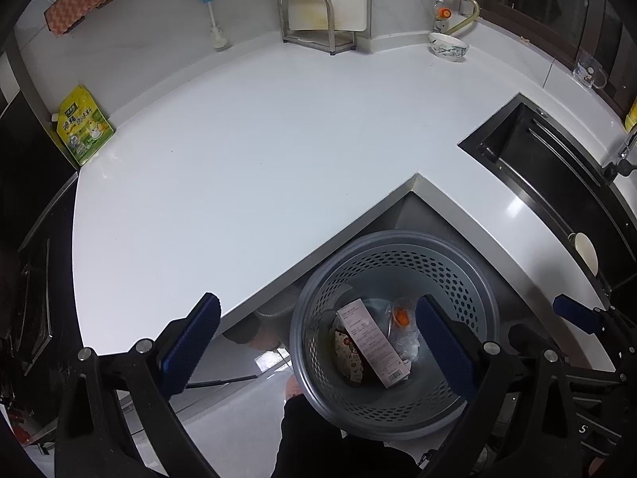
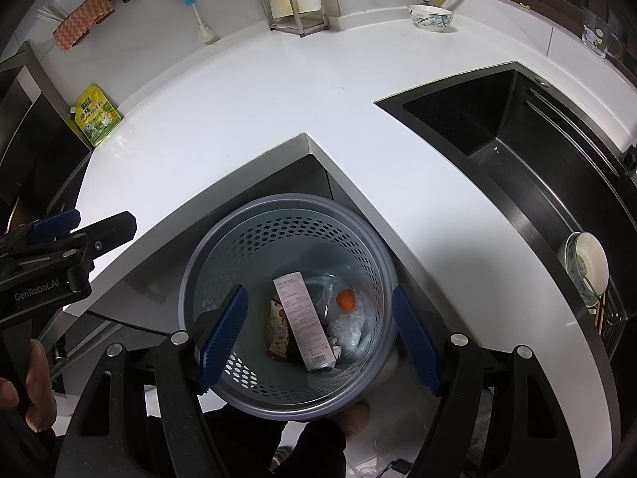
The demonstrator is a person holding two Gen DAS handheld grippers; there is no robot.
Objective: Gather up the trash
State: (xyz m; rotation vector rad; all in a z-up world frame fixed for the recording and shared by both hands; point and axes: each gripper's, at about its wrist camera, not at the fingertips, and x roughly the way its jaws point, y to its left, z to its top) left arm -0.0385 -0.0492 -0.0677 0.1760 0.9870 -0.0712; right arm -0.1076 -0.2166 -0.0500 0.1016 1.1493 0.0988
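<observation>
Left tool: I am holding my left tool (image 1: 318,344) with its blue pads spread wide, gripping nothing; it is hovering over the near edge of the surface and the left rim of the bin.
Right tool: I am holding my right tool (image 2: 320,340) above the bin, its pads spread apart and gripping nothing.
Bin: the grey perforated bin (image 2: 239,247) is standing on the floor, tucked into the inner corner of the L-shaped surface.
Trash: a long white box (image 2: 304,322) is lying in the bin, with a red printed wrapper (image 2: 278,328) on its left and a clear plastic bag with an orange piece (image 2: 345,300) on its right.
Surface: the white surface (image 1: 254,167) is lying bare in the middle.
Yellow pouch: a yellow-green pouch (image 1: 83,125) is leaning at the far left edge of the surface.
Bowl: a patterned bowl (image 1: 448,44) is sitting at the far side, near the wall.
Sink: the black sink (image 2: 497,127) is lying on the right, with dishes (image 2: 585,263) in its near end.
</observation>
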